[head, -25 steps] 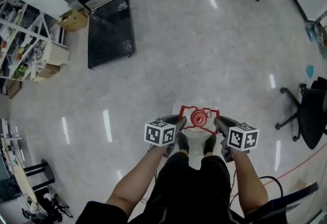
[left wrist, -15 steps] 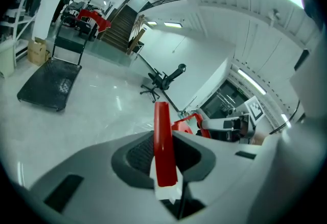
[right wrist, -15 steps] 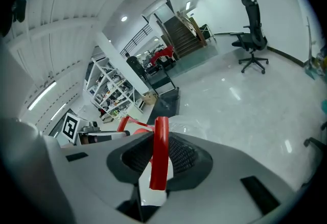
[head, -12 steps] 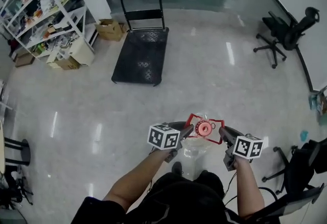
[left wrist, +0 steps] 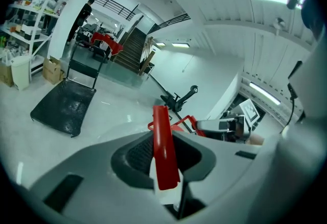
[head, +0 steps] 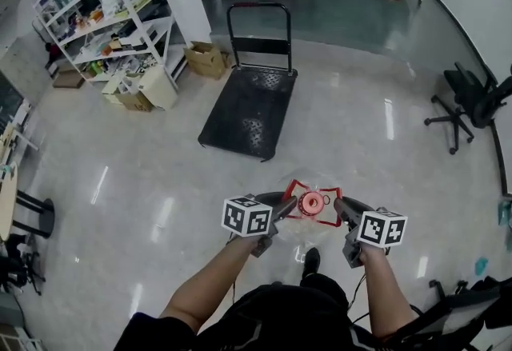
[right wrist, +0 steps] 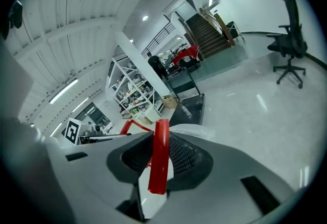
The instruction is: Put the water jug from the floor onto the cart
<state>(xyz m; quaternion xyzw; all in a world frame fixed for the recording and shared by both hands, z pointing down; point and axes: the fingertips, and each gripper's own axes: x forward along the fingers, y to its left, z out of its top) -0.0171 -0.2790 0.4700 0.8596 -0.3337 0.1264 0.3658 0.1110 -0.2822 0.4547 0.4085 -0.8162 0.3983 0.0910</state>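
Both grippers are clamped on the jug's red handle (head: 298,189), the left gripper (head: 283,206) on its left side and the right gripper (head: 341,208) on its right. The clear jug (head: 314,223) hangs between them, off the floor (head: 144,173), above the person's shoe (head: 310,262). The black cart (head: 248,113) stands well ahead, push bar at its far end. Shelves (head: 104,13) and boxes (head: 206,60) flank the cart's left; office chairs (head: 468,101) stand far right.

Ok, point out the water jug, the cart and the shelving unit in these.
water jug (head: 313,202): head view, its red cap.
cart (head: 248,121): head view, its black deck.
shelving unit (head: 112,21): head view, a middle shelf.
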